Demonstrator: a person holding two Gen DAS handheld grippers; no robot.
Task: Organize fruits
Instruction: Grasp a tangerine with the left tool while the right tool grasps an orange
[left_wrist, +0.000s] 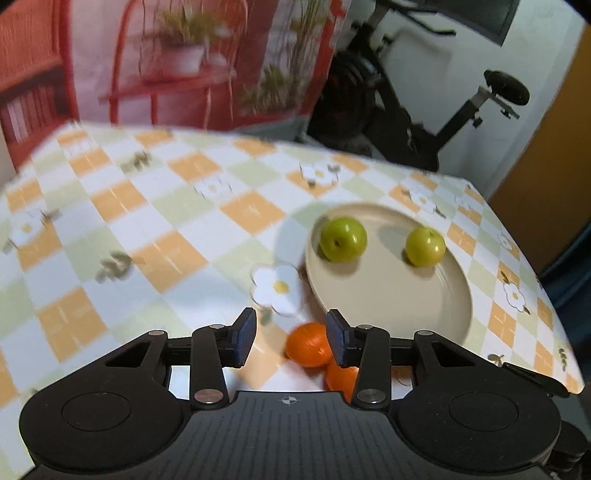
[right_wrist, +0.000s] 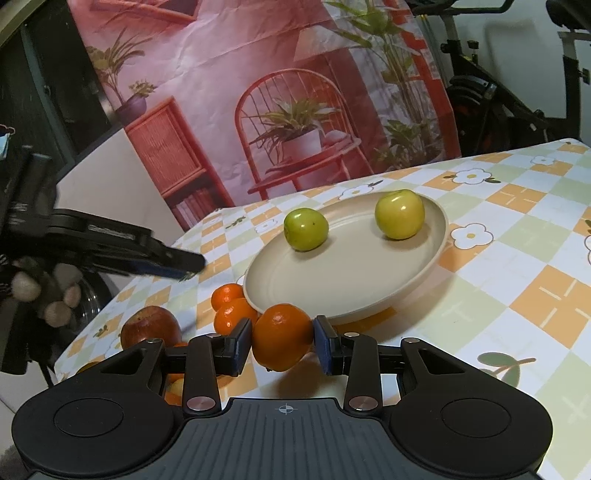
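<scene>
The right gripper has its jaws clenched on a mandarin, lifted just near of the beige plate. The left gripper hangs with jaws released above two mandarins on the table. Two green apples sit on the plate's far side; a red apple lies left.

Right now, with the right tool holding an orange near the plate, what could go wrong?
1. The held orange is round and gripped only at its sides by the right tool; it may slip out.
2. The plate rim is close ahead, so a low move could hit it and set the two green fruits rolling.
3. The loose oranges nearby could get pushed.
</scene>
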